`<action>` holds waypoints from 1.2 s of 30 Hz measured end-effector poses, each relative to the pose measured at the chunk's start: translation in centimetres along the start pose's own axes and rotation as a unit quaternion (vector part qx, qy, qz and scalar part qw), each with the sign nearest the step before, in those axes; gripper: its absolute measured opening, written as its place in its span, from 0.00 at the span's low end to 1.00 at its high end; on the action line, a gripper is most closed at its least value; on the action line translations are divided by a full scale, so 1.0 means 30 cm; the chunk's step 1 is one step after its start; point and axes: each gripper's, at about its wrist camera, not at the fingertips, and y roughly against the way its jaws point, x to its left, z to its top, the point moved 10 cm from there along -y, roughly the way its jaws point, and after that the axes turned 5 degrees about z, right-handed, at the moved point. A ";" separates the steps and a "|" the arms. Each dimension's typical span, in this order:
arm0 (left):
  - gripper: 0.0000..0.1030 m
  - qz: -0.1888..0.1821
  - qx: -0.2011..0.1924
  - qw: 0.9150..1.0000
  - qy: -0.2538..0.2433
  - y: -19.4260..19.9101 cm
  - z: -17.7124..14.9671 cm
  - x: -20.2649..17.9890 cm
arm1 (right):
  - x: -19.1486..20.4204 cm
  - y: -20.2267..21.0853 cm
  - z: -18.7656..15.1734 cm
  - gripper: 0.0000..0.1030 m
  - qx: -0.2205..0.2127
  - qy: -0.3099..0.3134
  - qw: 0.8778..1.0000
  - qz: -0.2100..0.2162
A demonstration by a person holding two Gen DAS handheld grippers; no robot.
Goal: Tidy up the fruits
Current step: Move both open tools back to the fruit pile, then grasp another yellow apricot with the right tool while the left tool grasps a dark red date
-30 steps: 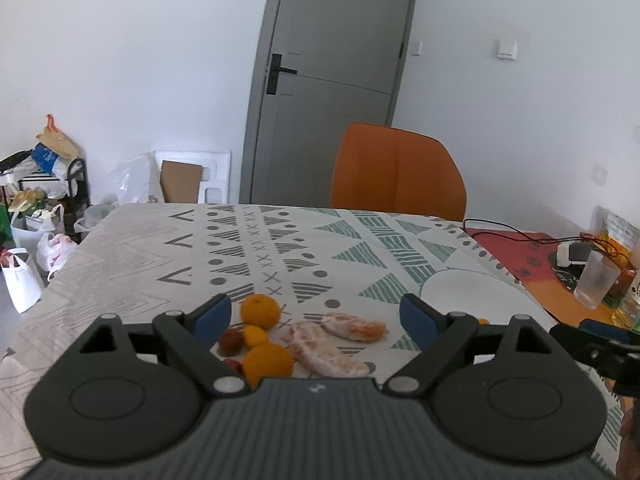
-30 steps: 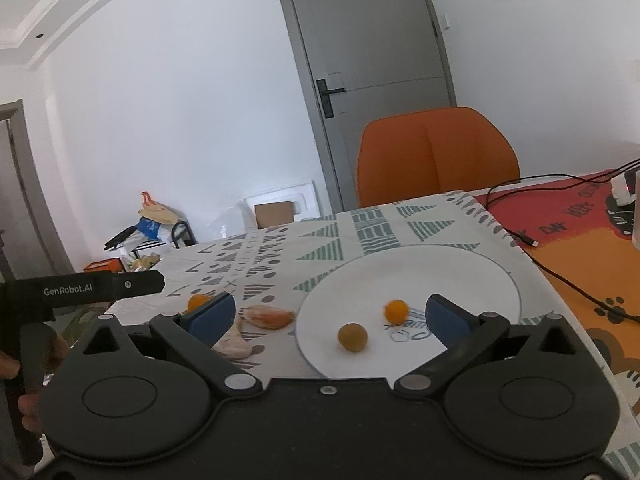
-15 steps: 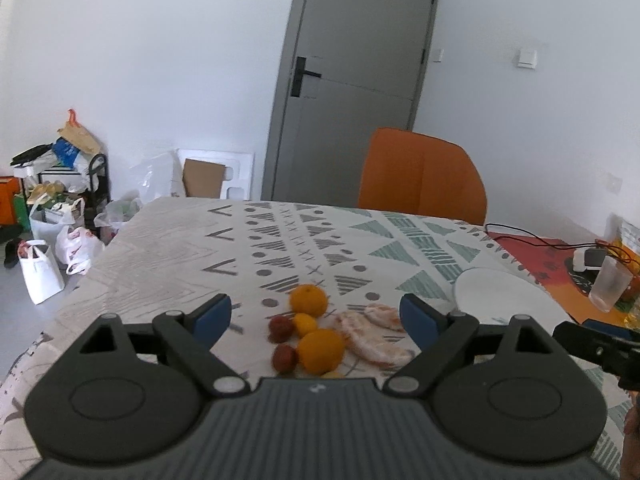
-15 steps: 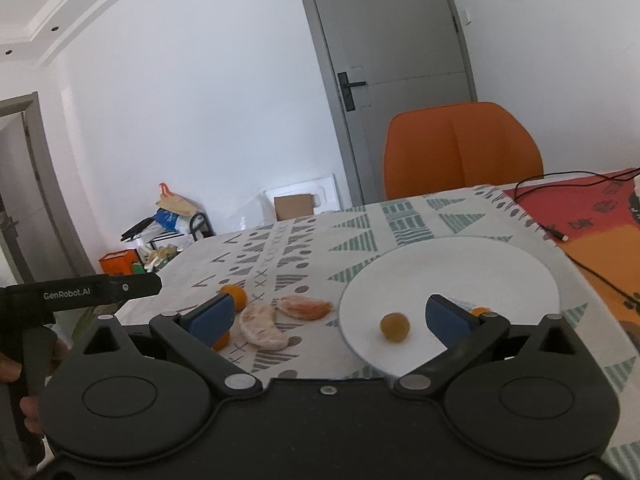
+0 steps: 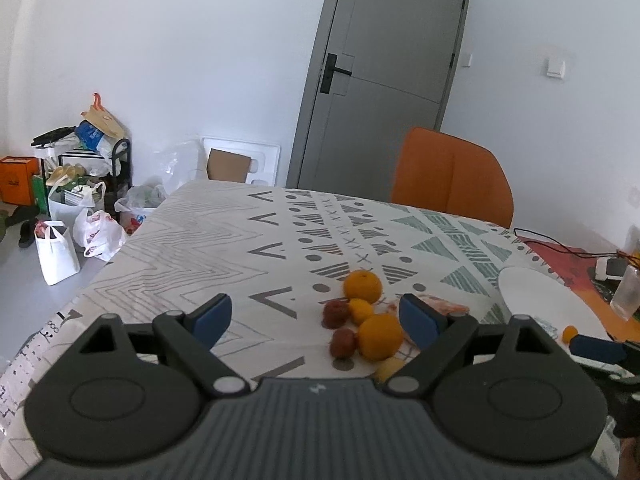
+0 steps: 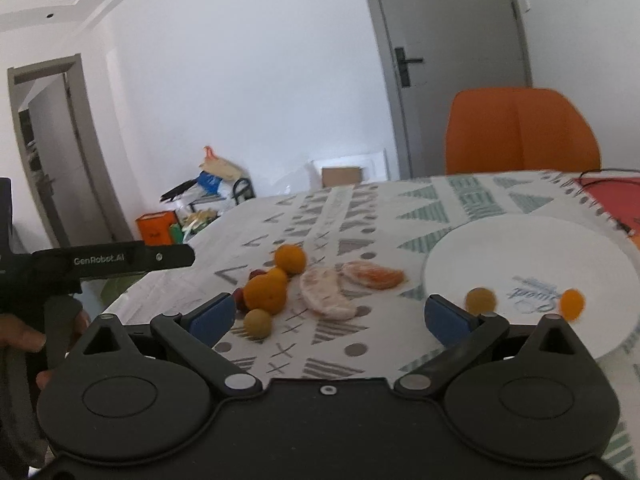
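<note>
White-walled room, grey door, orange chair behind a table under a patterned cloth. Bags and a cluttered rack sit on the floor off the table's left edge. Fruit pile mid-cloth: two oranges, small red fruits, a yellowish one, plus two peeled segments just right of them. White plate near the right edge holds two small fruits (blue print on it, blurred, unreadable). Cables and a clear cup beyond the plate, on a red mat. Left gripper: fingers spread wide, nothing between, pile just ahead toward its right finger. Right gripper: also spread, empty. "GenRobot.AI" reads on the left gripper's side, w/ a hand on its handle. Cloth left of the pile is bare.
</note>
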 end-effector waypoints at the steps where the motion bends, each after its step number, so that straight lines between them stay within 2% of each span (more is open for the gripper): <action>1: 0.86 -0.001 0.002 1.000 0.000 -0.007 -0.005 0.006 | 0.005 -0.012 -0.004 0.94 0.004 -0.001 1.000 0.003; 7: 0.81 -0.018 0.016 1.000 0.002 -0.051 -0.041 0.007 | 0.014 -0.092 -0.032 0.79 0.032 -0.007 0.999 0.008; 14: 0.58 -0.035 0.036 0.999 0.006 -0.097 -0.069 0.013 | 0.013 -0.157 -0.035 0.65 0.051 -0.027 0.998 0.017; 18: 0.48 -0.044 0.037 0.998 0.010 -0.115 -0.071 0.020 | 0.041 -0.198 -0.046 0.62 0.066 -0.037 0.997 0.033; 20: 0.47 -0.049 0.041 0.998 0.015 -0.120 -0.074 0.028 | 0.062 -0.223 -0.056 0.56 0.078 -0.036 0.995 0.042; 27: 0.47 -0.048 0.046 0.997 0.027 -0.121 -0.077 0.078 | 0.135 -0.292 -0.078 0.51 0.101 -0.024 0.993 0.064; 28: 0.47 -0.049 0.047 0.997 0.029 -0.123 -0.079 0.083 | 0.141 -0.305 -0.086 0.41 0.106 -0.022 0.992 0.065; 29: 0.47 -0.049 0.049 0.997 0.030 -0.125 -0.082 0.087 | 0.143 -0.316 -0.093 0.23 0.109 -0.020 0.992 0.065; 33: 0.47 -0.057 0.059 0.996 0.029 -0.145 -0.098 0.074 | 0.128 -0.315 -0.086 0.23 0.101 -0.034 0.992 0.067; 36: 0.47 -0.067 0.064 0.995 0.018 -0.160 -0.104 0.044 | 0.090 -0.304 -0.078 0.23 0.095 -0.044 0.993 0.050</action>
